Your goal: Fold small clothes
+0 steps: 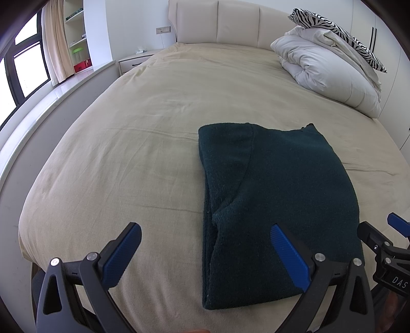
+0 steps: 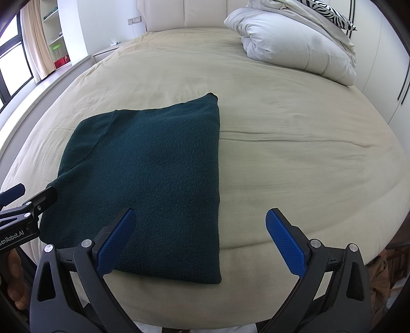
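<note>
Dark green knit garment (image 1: 276, 205) lies flat on the beige bed sheet (image 1: 128, 153), folded into a tall rectangle with its long sides running from the foot edge of the bed toward the headboard (image 1: 217, 23). Near short edge of the garment sits close to the foot edge; far short edge reaches about the middle of the mattress. A curved seam line crosses the garment's left half, and a small corner of fabric pokes up at the far right corner. Left gripper (image 1: 205, 252) hovers at the garment's near left corner, jaws spread wide: its left finger is over bare sheet to the left of the garment, its right finger is over the knit fabric. Nothing is pinched between the blue pads (image 1: 120, 258). Right gripper (image 2: 200, 237) hovers at the garment's near right corner, jaws likewise spread wide: left finger over the fabric, right finger over bare sheet to the right of the garment. Nothing held there either. Whether any fingertip touches the cloth cannot be told from these views. Each gripper shows at the edge of the other's view, on either side of the garment. Beyond the garment, at the far right of the bed, a folded white duvet (image 1: 328, 69) is piled against the headboard with a zebra-striped pillow (image 1: 340, 33) on top. Far left of the garment, off the bed, stands a nightstand (image 1: 133, 60), with a window (image 1: 25, 59) further left.
</note>
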The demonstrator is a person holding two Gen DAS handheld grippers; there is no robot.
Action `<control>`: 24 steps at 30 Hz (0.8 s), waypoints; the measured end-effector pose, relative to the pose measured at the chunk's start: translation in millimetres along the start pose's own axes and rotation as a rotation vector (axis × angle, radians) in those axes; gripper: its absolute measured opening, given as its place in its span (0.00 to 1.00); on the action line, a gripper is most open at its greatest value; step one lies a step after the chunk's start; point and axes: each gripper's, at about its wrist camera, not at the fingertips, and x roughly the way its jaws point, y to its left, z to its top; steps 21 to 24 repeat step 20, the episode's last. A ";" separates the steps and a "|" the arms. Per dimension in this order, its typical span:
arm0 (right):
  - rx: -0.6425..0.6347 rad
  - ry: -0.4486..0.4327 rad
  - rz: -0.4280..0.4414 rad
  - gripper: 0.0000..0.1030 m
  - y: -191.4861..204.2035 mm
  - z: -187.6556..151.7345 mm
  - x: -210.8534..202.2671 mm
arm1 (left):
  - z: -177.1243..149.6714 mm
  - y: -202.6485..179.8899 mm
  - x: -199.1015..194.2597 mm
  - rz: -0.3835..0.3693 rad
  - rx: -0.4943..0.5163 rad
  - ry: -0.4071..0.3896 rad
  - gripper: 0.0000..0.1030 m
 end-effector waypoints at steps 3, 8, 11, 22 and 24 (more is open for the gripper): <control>0.000 0.000 0.000 1.00 -0.1 0.1 0.0 | 0.1 0.0 0.1 -0.001 -0.001 0.001 1.00; 0.000 0.000 0.000 1.00 -0.1 0.1 -0.1 | -2.2 0.1 0.8 -0.001 0.000 0.004 1.00; 0.000 0.001 0.000 1.00 0.1 0.0 -0.3 | -2.0 0.2 0.8 -0.001 0.000 0.004 1.00; 0.001 0.003 0.001 1.00 2.2 -1.3 0.2 | -3.3 1.2 2.0 -0.002 0.004 0.001 1.00; 0.001 0.003 0.001 1.00 2.2 -1.3 0.2 | -3.3 1.2 2.0 -0.002 0.004 0.001 1.00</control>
